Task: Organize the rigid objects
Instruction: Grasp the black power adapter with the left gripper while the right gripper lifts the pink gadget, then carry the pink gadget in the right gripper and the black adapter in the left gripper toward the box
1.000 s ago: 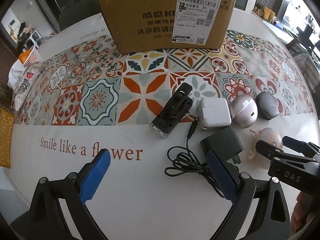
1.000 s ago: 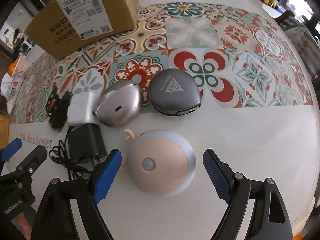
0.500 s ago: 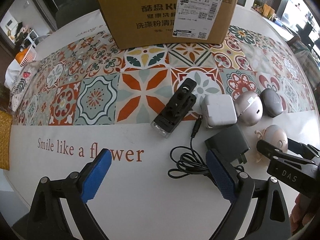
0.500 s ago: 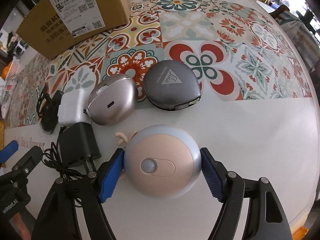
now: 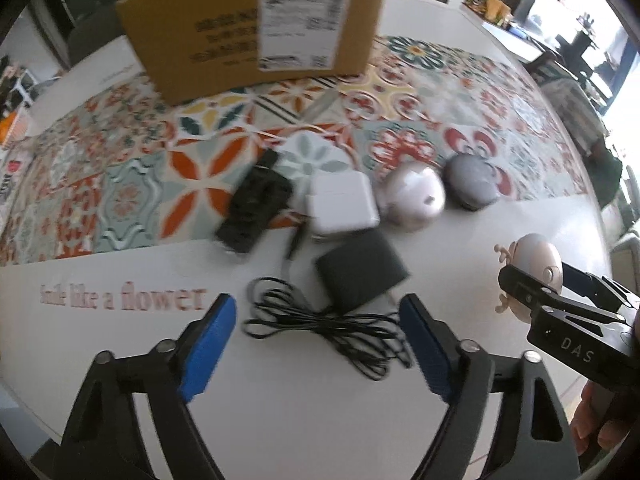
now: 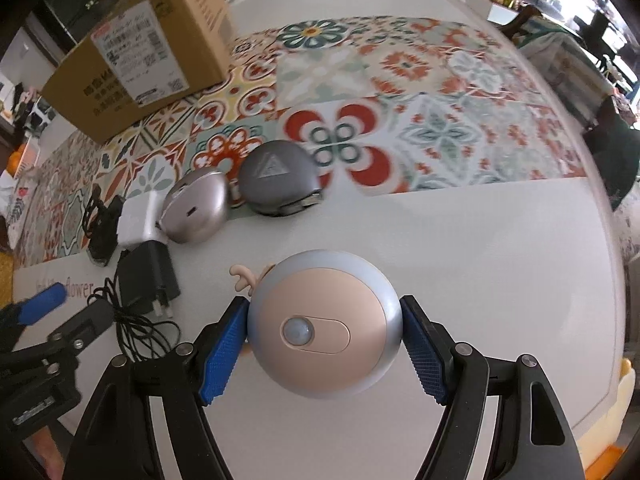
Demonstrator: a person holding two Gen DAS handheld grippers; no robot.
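My right gripper [image 6: 322,322] is shut on a round pink and silver night light [image 6: 320,328]; both blue pads press its sides. In the left wrist view the same light [image 5: 536,254] shows at the right, in the black fingers. My left gripper [image 5: 317,314] points down at the white table, and its jaws are closing. The coiled black cable [image 5: 328,332] of a black adapter [image 5: 360,272] lies between its fingers; the pads do not touch it. A cardboard box [image 5: 256,28] stands at the back on the patterned runner.
A black clip mount [image 5: 256,208], a white charger [image 5: 344,204], a silver oval case [image 5: 416,196] and a grey round case [image 5: 472,184] lie in a row behind the adapter. Bare white table [image 6: 480,248] lies to the right of the light. A hand [image 5: 592,420] shows at lower right.
The right pads closed onto the night light, which has shifted slightly away from the adapter. The left gripper slid right over the cable and its jaws narrowed.
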